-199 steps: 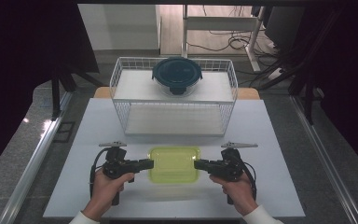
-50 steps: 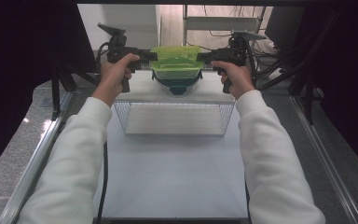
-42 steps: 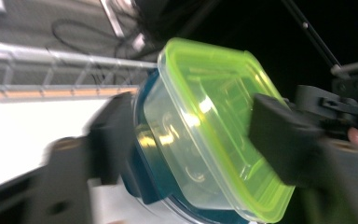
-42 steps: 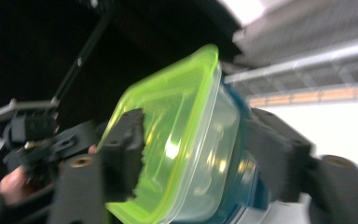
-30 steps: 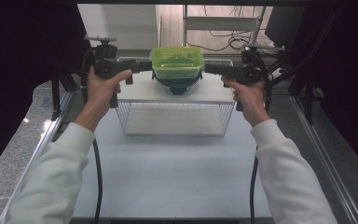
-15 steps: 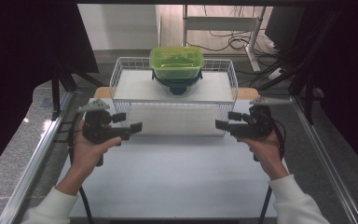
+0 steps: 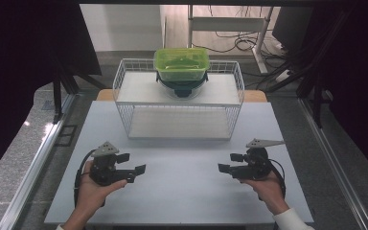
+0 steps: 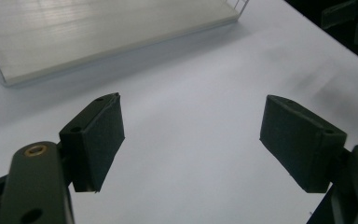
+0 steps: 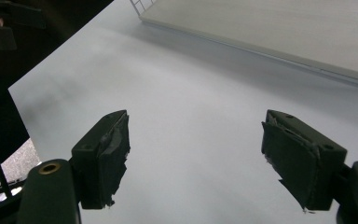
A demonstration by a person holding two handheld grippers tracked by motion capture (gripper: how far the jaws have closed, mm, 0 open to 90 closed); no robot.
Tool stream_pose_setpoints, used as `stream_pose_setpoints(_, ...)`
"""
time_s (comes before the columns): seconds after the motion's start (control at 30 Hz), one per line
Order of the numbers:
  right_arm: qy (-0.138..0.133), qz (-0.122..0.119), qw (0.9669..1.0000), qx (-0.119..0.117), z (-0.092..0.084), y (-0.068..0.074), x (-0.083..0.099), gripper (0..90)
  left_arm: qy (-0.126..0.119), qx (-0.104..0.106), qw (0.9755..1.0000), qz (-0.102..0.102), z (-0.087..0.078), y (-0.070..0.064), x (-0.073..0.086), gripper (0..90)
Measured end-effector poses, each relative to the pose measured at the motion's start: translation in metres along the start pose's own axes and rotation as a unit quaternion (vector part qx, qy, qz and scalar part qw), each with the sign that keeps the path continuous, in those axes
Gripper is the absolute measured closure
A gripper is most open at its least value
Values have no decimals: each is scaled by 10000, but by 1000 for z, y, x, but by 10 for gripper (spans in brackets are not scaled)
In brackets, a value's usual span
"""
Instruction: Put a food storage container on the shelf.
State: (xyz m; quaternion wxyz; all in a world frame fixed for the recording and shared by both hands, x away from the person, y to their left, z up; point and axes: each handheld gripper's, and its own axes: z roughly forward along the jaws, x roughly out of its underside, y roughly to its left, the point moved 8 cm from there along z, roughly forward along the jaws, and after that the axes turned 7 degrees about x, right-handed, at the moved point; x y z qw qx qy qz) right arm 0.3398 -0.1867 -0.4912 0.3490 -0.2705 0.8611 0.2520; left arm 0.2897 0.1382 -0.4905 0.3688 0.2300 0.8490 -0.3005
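A lime-green plastic container (image 7: 181,63) sits on a dark bowl (image 7: 181,88) atop the white wire rack (image 7: 124,86) at the desk's (image 7: 182,191) far edge. Left gripper (image 7: 133,168) and right gripper (image 7: 230,163) hover low over the near desk, well apart, jaws wide and empty.

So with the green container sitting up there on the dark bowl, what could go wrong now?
The green container sits stacked on the dark bowl on top of the wire rack, so a knock to the rack might tip it off. The right gripper has torn padding on its fingers, which may weaken its next hold. Both it and the left gripper are open over the table.
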Motion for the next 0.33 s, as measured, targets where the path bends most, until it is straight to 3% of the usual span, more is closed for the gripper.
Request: stream_pose_setpoints(0.33, -81, -143, 9998, 101, 2, 1, 2, 187, 131, -63, 9999, -18, 8, 4, 8, 206)
